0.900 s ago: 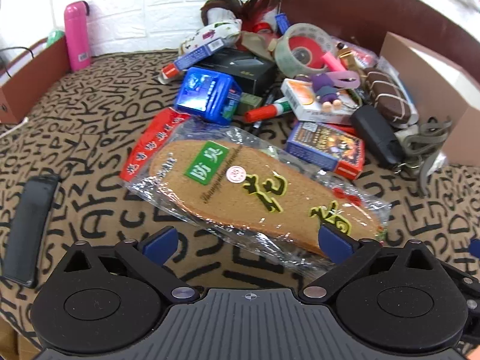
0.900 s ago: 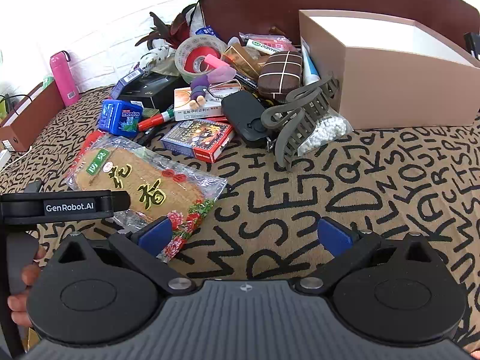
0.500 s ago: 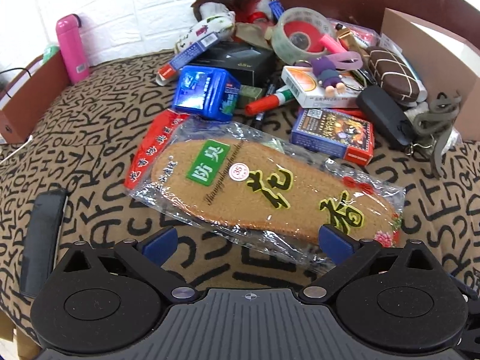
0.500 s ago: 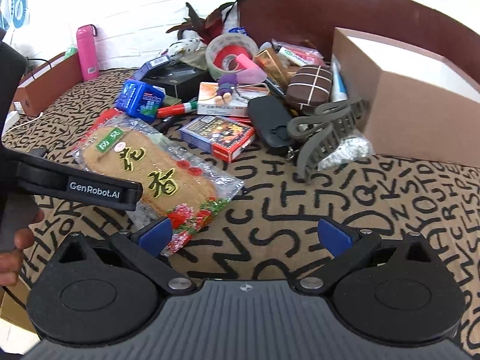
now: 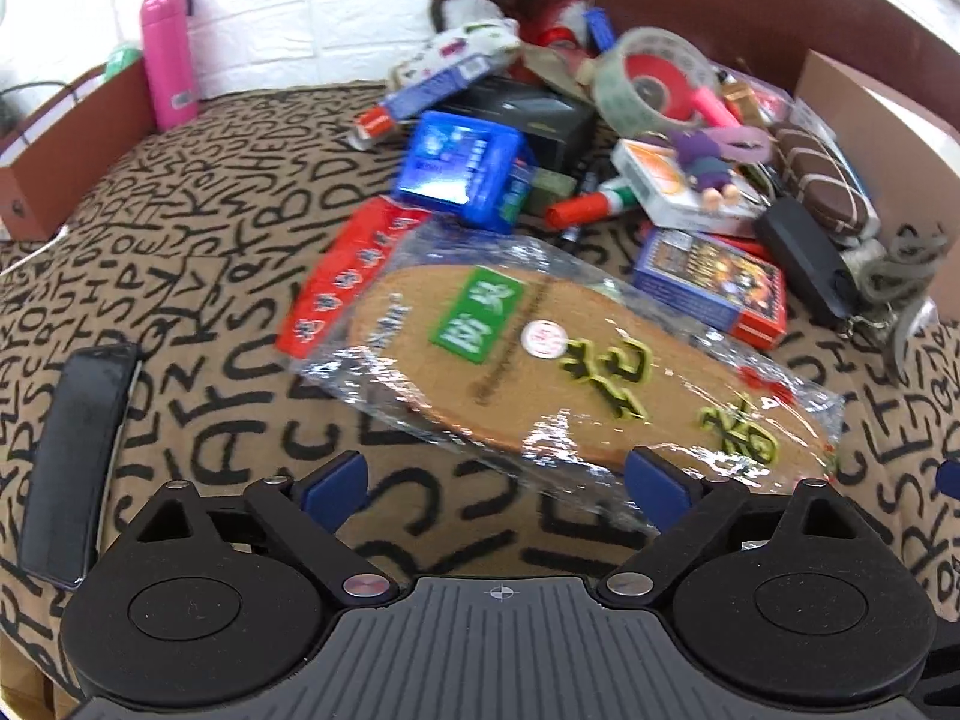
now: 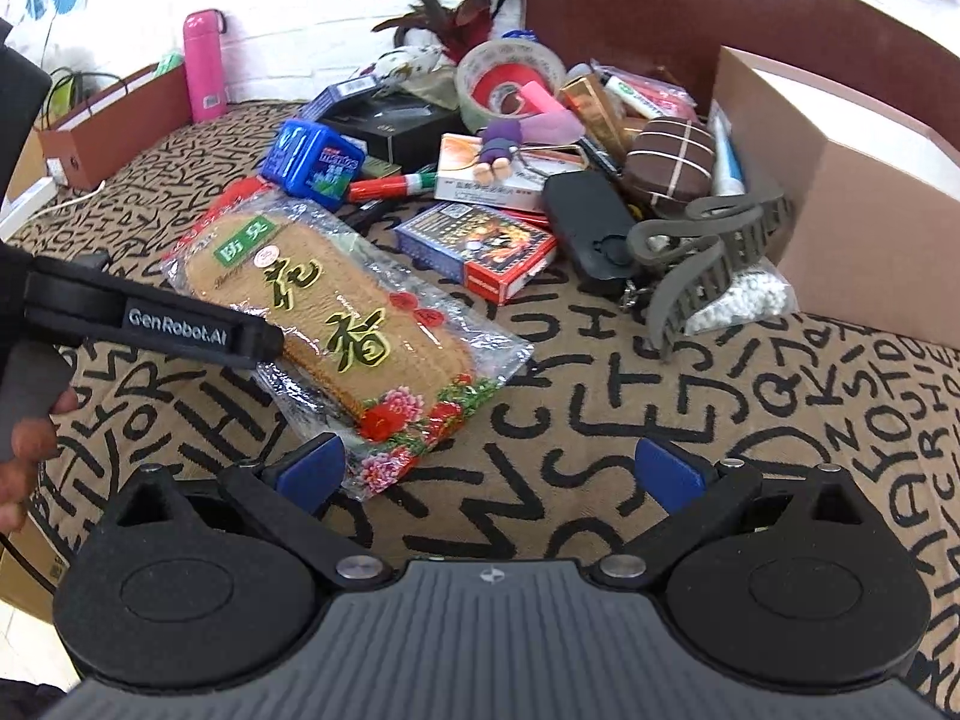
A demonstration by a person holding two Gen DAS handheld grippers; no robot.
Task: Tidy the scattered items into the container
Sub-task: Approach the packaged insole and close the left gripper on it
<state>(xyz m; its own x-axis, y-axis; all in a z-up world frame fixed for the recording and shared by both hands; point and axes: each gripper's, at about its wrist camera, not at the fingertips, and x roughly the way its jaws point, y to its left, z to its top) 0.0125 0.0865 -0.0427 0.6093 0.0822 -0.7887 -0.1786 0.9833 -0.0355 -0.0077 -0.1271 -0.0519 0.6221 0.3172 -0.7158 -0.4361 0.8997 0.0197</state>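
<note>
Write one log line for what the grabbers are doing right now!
left gripper: open, nearing insole pack | right gripper: open, holding nothing | box: insole pack not in

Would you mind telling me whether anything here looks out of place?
Yes: the packaged insole, card box and hair claw lie scattered on the cloth, outside the cardboard box. Nothing appears spilled or damaged.

One insole pack [image 5: 576, 372], one tape roll [image 5: 651, 81], one cardboard box [image 6: 852, 180].

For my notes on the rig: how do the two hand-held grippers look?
Both are black plastic, with blue fingertips, round side discs, silver screws and a ribbed grey centre. The left gripper carries white "GenRobot.AI" lettering on its side, seen from the right gripper. A bare hand holds its grey handle.
</note>
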